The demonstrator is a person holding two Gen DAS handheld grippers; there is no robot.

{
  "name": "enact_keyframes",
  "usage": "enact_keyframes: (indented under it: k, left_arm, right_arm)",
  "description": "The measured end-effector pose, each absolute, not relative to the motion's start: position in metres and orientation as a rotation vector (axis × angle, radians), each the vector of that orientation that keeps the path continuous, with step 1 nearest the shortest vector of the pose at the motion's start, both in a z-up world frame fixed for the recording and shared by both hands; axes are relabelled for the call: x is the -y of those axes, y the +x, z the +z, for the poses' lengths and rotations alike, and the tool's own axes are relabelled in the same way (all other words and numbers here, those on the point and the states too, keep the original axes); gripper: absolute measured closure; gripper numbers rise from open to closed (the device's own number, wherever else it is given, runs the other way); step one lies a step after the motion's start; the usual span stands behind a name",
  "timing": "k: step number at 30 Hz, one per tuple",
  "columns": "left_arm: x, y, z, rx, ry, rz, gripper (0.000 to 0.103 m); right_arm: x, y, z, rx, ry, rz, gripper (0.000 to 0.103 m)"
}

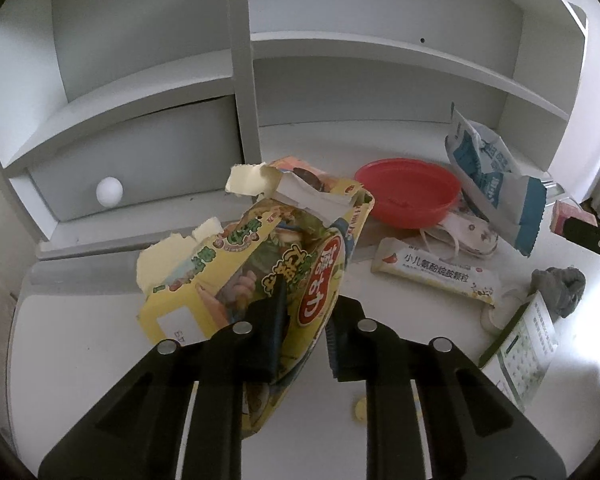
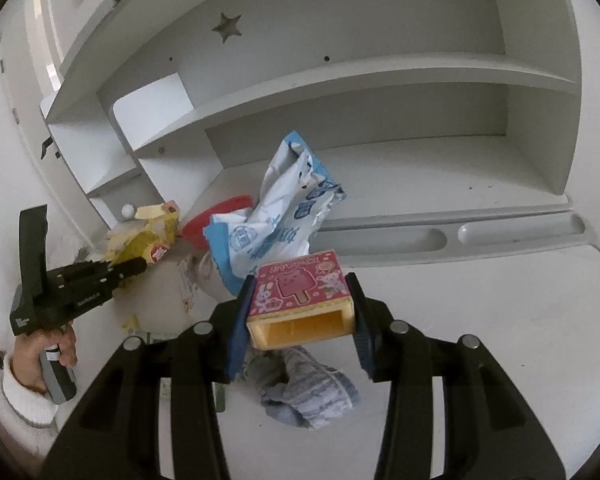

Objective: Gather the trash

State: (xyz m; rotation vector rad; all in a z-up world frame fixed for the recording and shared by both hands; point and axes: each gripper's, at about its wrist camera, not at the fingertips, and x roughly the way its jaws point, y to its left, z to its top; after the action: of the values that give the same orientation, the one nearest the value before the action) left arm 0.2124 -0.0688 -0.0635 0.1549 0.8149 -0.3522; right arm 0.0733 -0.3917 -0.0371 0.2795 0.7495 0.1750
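Observation:
My left gripper (image 1: pixel 306 312) is shut on a torn yellow snack box (image 1: pixel 260 256) and holds it above the white desk (image 1: pixel 80 340). The box also shows in the right wrist view (image 2: pixel 148 236), with the left gripper (image 2: pixel 140 266) on it. My right gripper (image 2: pixel 300 312) is shut on a small pink ice-cream box (image 2: pixel 300 292), open end toward the camera, held above the desk. A crumpled blue-and-white bag (image 1: pixel 496 184) stands at the back right; it also shows in the right wrist view (image 2: pixel 276 216). A white sachet (image 1: pixel 436 276) lies flat near it.
A red plate (image 1: pixel 408 192) sits by the shelf unit (image 1: pixel 244 80). A drawer with a white knob (image 1: pixel 109 192) is at the left. A grey cloth (image 1: pixel 560 284), a green-edged card (image 1: pixel 528 344) and a striped sock (image 2: pixel 312 388) lie on the desk.

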Motion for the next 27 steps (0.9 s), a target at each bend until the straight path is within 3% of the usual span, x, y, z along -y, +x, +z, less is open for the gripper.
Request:
enact_keyframes:
  k: [27]
  left_arm:
    - [0.066, 0.205, -0.057, -0.802, 0.149, -0.364, 0.089]
  right_arm:
    - [0.380, 0.075, -0.044, -0.799, 0.234, 0.179, 0.059]
